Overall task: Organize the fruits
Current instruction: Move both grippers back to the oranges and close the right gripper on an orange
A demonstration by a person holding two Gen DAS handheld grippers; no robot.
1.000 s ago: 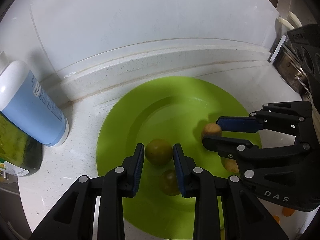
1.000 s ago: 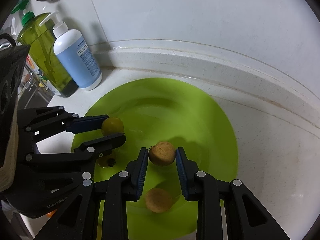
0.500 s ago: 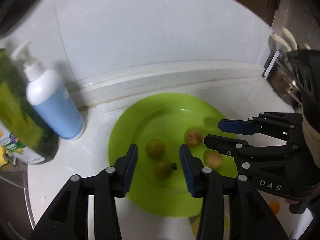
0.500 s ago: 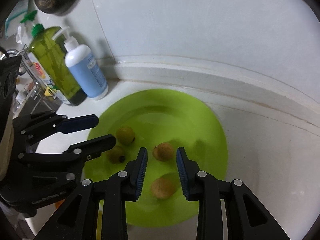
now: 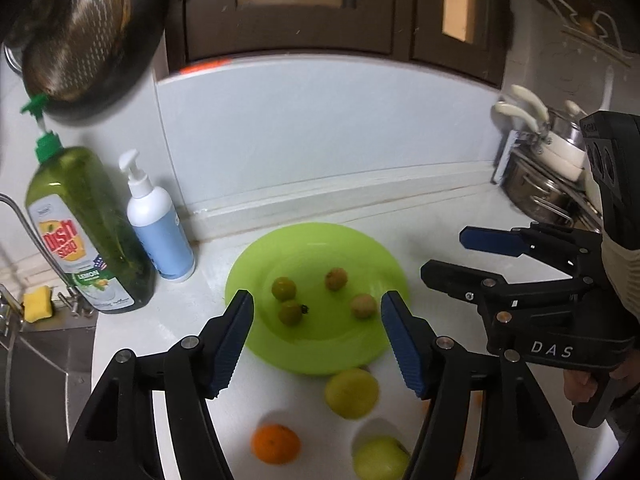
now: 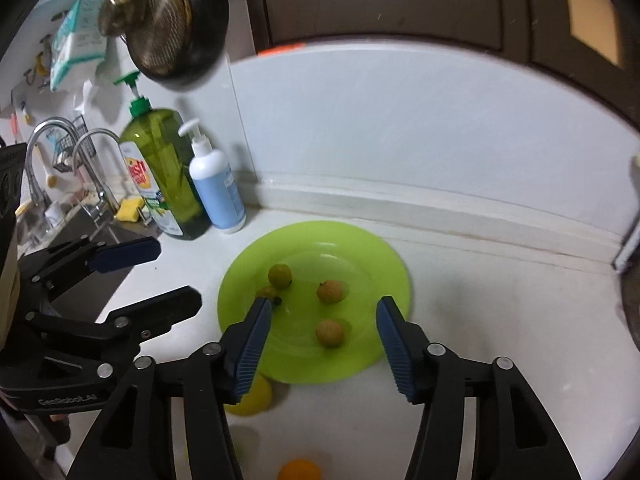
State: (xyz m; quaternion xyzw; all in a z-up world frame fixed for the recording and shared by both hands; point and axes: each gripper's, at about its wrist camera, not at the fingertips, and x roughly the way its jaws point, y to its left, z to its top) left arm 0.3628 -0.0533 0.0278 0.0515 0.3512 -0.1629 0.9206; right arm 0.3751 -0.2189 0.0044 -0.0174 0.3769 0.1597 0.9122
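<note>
A lime-green plate [image 5: 320, 252] [image 6: 360, 248] lies on the white counter. On it are two small green fruits [image 5: 283, 289] [image 5: 290, 313] and two tan fruits [image 5: 336, 279] [image 5: 363, 306]. In the right wrist view the tan fruits [image 6: 330, 291] [image 6: 330, 333] lie mid-plate and one green fruit [image 6: 279, 275] lies to their left. My left gripper [image 5: 318, 298] [image 6: 174, 274] hovers above the plate's near side, its jaws opening and holding nothing. My right gripper [image 6: 324, 306] [image 5: 446, 254] hangs beside it, jaws also opening and empty.
In front of the plate lie a yellow-green fruit [image 5: 351, 394], an orange [image 5: 275, 443] and a yellow apple [image 5: 382, 458]. A dish soap bottle [image 5: 88, 240] and a pump bottle [image 5: 160, 232] stand left, by the sink [image 6: 92, 236]. Pots [image 5: 540, 184] stand right.
The left gripper let go of a green fruit and the right a tan one. Both rose and drew back from the plate while their jaws widened.
</note>
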